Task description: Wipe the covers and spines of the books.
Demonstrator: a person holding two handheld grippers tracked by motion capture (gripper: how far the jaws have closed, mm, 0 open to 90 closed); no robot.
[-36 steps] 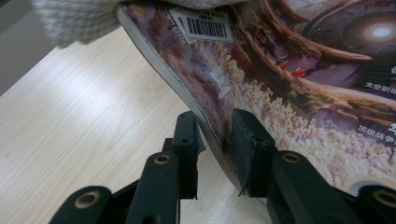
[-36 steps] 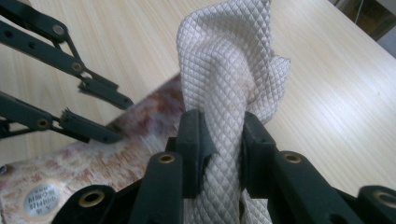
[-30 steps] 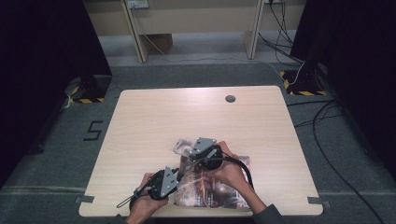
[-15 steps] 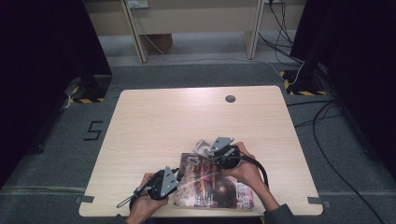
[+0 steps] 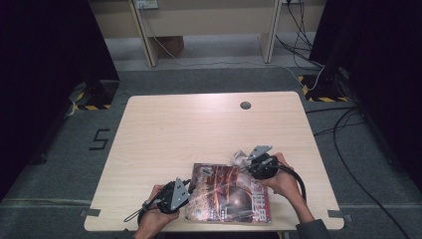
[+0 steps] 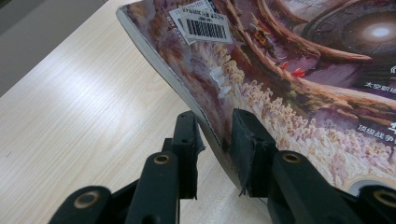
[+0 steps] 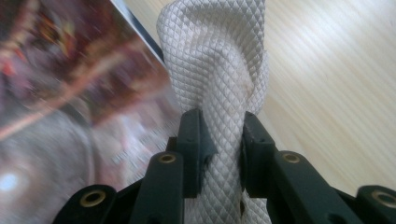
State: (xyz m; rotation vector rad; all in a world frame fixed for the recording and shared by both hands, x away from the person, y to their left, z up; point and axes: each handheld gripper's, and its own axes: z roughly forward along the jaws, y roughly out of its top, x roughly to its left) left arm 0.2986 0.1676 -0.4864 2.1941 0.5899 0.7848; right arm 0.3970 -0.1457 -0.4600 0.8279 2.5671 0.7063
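A magazine [image 5: 226,193] with a dark red-brown cover lies flat near the table's front edge. My left gripper [image 5: 187,187] is shut on its left edge; in the left gripper view the pads [image 6: 250,140] pinch the magazine [image 6: 299,70] and lift that edge a little off the wood. My right gripper [image 5: 250,164] hovers over the magazine's far right corner, shut on a bunched white quilted cloth [image 5: 240,158]. In the right gripper view the cloth [image 7: 219,60] rises between the jaws of the right gripper [image 7: 223,135], with the blurred magazine [image 7: 70,70] to its left.
The light wooden table [image 5: 199,129] has a round cable hole [image 5: 245,105] near its far edge. Black cables [image 5: 348,129] run over the grey floor to the right. A "5" mark [image 5: 99,139] is on the floor at left.
My right gripper has moved to the right across the magazine with the cloth in it, so more of the cover shows. The left gripper has stayed where it was.
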